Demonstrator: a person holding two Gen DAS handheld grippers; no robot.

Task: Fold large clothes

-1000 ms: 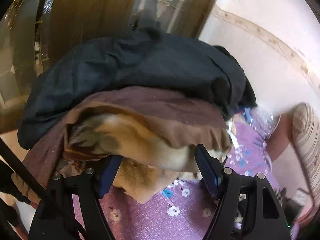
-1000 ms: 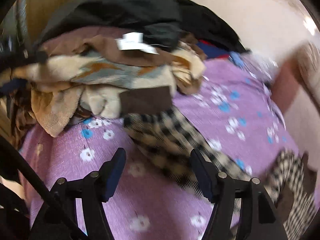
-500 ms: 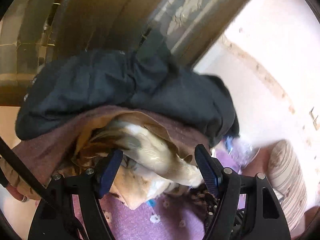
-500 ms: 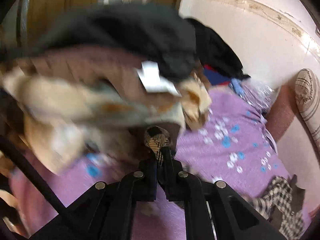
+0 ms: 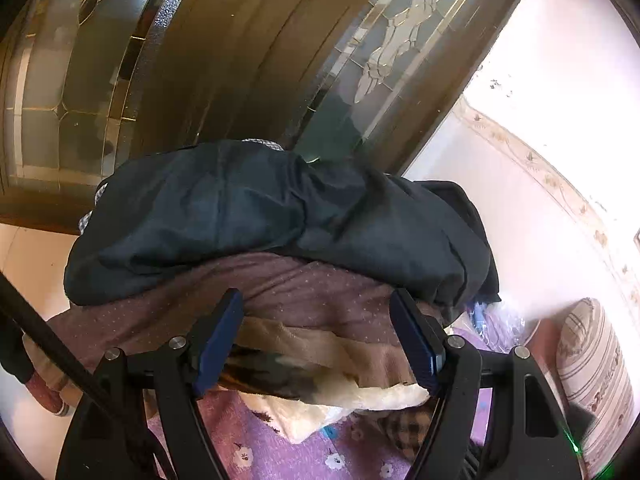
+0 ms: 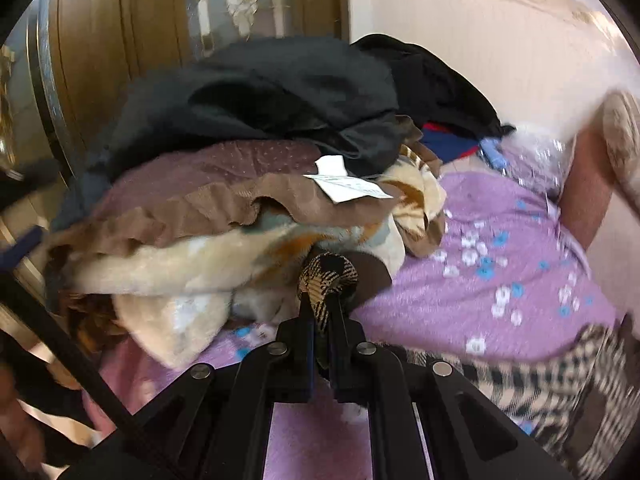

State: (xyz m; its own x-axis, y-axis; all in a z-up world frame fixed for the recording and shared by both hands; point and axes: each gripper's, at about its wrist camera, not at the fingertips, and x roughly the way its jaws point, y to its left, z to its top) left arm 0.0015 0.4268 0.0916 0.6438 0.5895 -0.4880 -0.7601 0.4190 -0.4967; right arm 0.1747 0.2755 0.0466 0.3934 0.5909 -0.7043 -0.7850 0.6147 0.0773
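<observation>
On purple bedsheet (image 6: 500, 240): clothes pile (image 6: 248, 184); checked cloth (image 6: 328, 276) in right tool (image 6: 322, 316).

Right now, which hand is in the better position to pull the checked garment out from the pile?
Right. The right gripper is shut on the checked garment, while the left gripper is open before the pile, holding nothing.

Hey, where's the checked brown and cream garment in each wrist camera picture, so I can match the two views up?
Left wrist view: the checked garment is a small patch low and right of centre, under the clothes pile, beside the left gripper's right finger.
Right wrist view: a bunch of it stands at centre, pinched in the right gripper; the rest trails to the lower right.
Shared landmark: the dark jacket on top of the pile.
</observation>
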